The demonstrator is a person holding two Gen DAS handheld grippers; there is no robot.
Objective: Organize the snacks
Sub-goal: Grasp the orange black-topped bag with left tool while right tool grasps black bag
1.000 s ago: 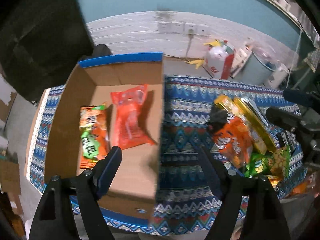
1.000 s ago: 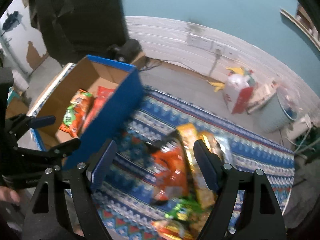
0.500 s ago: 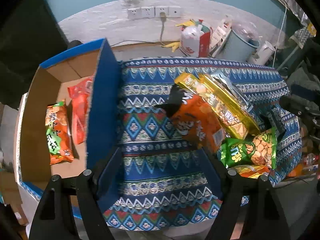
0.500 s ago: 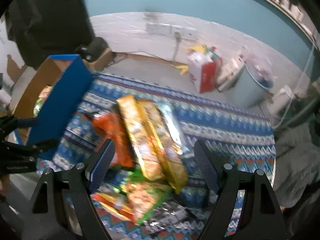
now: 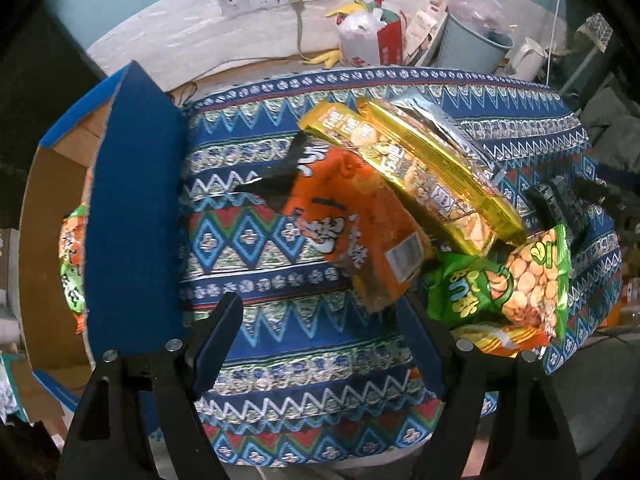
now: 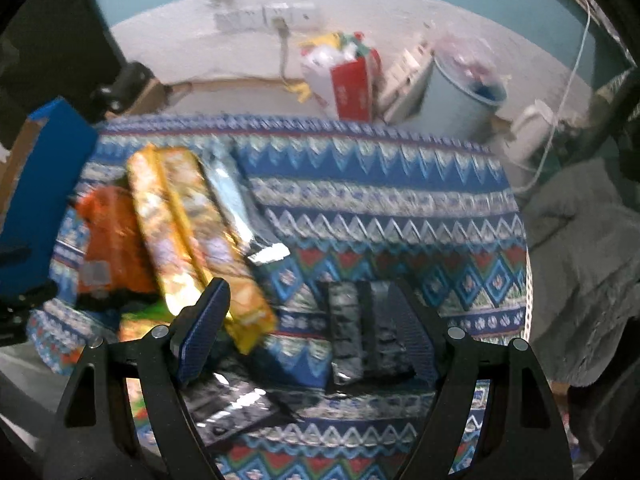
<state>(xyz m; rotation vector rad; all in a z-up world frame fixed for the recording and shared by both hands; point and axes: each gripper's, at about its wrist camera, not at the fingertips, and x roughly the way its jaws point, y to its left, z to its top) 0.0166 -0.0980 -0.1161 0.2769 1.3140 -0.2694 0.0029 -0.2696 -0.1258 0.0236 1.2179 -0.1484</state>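
Left wrist view: the left gripper point(image 5: 320, 332) hung over the patterned cloth point(image 5: 256, 240), fingers spread wide, nothing between them.
Nearest snack: the orange bag point(image 5: 352, 224) sat at about one o'clock from the left fingers, its lower corner just beside the right-hand finger.
Long axis: the bag ran from eleven o'clock down to five o'clock.
Pile: gold packs point(image 5: 420, 168) lay against its far edge, and a green bag point(image 5: 500, 284) sat at three o'clock.
Box: the blue-walled cardboard box point(image 5: 132, 216) stood at nine o'clock, with one snack showing inside.
Right wrist view: the right gripper point(image 6: 308, 336) also had its fingers apart and empty; the frame was blurred.
Its target, by my reading: a dark foil pack point(image 6: 360, 332) lay right between the right fingers, long axis toward twelve o'clock.
Only here: a second dark pack point(image 6: 228, 408) lay near the left-hand finger, out of sight in the other view.
Nearer hand: left for the orange bag, right for the dark pack.
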